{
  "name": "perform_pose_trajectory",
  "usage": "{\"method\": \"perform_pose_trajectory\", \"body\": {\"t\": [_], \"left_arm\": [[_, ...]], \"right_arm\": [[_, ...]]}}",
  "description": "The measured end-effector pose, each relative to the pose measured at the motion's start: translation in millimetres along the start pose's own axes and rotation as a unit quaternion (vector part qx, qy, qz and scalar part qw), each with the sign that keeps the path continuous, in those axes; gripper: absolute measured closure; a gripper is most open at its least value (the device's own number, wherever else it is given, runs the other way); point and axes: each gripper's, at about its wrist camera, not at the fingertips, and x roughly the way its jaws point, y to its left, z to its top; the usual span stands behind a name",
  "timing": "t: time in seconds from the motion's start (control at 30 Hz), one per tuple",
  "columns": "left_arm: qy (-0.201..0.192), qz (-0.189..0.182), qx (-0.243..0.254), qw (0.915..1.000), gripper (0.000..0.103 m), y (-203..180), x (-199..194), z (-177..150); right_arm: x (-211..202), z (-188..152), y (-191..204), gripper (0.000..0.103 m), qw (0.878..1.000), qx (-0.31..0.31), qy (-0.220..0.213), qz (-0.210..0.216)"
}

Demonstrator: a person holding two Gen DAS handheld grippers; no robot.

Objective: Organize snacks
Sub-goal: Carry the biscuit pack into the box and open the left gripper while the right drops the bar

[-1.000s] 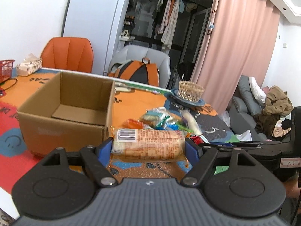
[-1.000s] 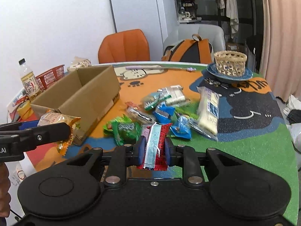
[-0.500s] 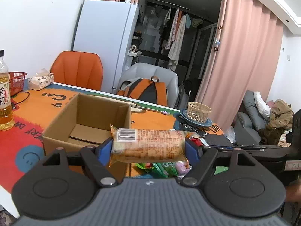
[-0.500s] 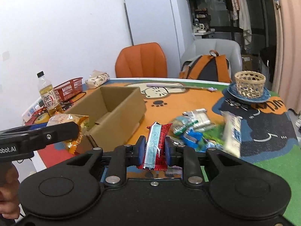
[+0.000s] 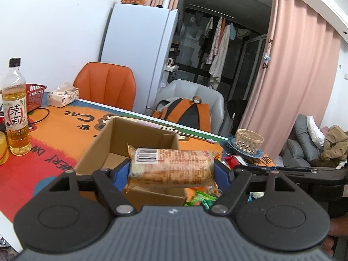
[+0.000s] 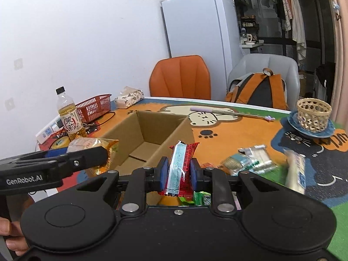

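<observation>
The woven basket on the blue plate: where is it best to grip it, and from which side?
Probably from above: the woven basket stands upright and open-topped on the blue plate. Put one jaw inside and one outside, pinching its rim wall.

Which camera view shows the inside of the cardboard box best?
The right wrist view: it looks down into the cardboard box, showing its floor and walls. In the left wrist view, the held biscuit packet blocks much of the cardboard box.
</observation>
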Motion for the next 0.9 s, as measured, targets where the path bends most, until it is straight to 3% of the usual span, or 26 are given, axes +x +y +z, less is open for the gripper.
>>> {"method": "perform_pose_trajectory", "body": {"t": [0.9], "left_arm": [[0.019,0.031,-0.053,0.9979,0.026,71,47,17]], "right_arm": [[70,17,47,0.08,0.999,-0.012,0.03,0.044]]}}
